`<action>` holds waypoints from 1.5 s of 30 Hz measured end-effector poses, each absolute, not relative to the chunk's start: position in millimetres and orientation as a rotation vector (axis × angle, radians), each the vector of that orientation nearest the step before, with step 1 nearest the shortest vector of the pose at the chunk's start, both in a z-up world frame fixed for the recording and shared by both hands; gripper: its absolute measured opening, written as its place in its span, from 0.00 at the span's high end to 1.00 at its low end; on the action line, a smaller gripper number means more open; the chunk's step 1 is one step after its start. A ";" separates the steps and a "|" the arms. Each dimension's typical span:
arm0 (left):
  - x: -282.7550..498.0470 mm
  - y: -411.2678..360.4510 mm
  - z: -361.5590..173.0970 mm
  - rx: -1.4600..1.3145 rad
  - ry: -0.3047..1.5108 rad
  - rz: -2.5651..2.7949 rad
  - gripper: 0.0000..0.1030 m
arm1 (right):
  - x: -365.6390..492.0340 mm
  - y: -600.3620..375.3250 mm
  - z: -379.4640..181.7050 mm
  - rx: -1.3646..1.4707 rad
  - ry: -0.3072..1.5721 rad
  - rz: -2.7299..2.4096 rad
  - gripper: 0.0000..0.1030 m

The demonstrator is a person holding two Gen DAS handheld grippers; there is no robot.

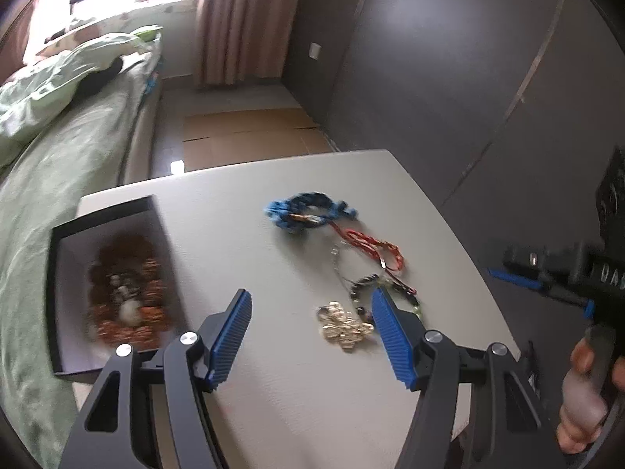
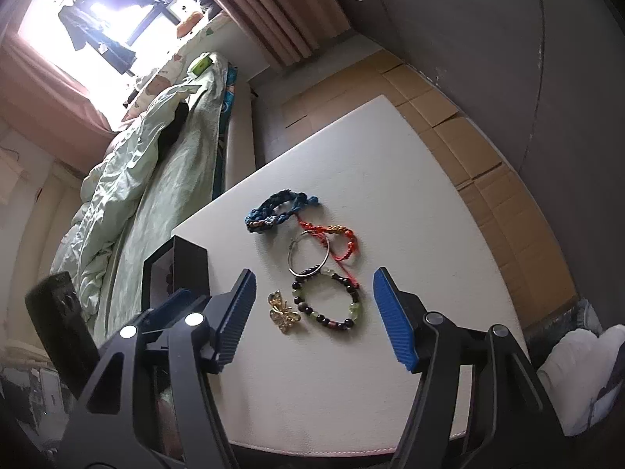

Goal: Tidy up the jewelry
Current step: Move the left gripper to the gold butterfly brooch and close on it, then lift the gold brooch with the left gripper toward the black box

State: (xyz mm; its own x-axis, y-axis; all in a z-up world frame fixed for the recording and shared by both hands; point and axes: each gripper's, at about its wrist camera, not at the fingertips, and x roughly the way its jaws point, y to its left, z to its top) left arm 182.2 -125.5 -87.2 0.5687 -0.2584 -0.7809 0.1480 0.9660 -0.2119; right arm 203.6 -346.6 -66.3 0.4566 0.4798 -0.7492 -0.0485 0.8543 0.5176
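Note:
Jewelry lies in a row on the white table (image 2: 410, 203): a blue braided bracelet (image 2: 279, 210) (image 1: 308, 215), a red cord bracelet (image 2: 332, 238) (image 1: 371, 246), a silver hoop (image 2: 308, 260), a black-and-green bead bracelet (image 2: 328, 299) (image 1: 365, 293) and a gold butterfly brooch (image 2: 283, 312) (image 1: 343, 326). A black box (image 1: 113, 285) (image 2: 175, 269) at the table's left edge holds brown and orange beads. My left gripper (image 1: 308, 308) is open, just left of the brooch. My right gripper (image 2: 314, 285) is open above the bead bracelet; it also shows in the left wrist view (image 1: 547, 277).
A bed with green bedding (image 2: 148, 179) runs along the table's left side. Flattened cardboard (image 2: 461, 136) covers the floor beyond the table. Dark wardrobe doors (image 1: 449, 58) stand to the right. A white bundle (image 2: 574, 363) lies at the lower right.

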 end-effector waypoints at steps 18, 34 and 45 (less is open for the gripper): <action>189.0 -173.7 -142.8 0.148 0.969 -0.377 0.40 | 211.3 -369.5 -66.4 0.524 1.050 0.328 0.38; 206.2 -172.8 -158.7 0.181 0.964 -0.359 0.62 | 217.7 -361.7 -65.8 0.530 1.052 0.348 0.38; 198.5 -160.2 -138.3 0.114 0.925 -0.359 0.63 | 217.5 -354.1 -68.5 0.506 1.062 0.356 0.38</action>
State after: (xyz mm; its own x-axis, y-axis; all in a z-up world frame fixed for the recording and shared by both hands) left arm 198.5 -160.2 -138.3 0.5473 -0.2535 -0.7976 0.3504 0.9349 -0.0567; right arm 217.5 -354.1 -68.5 0.4474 0.5096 -0.7350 -0.0364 0.8315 0.5543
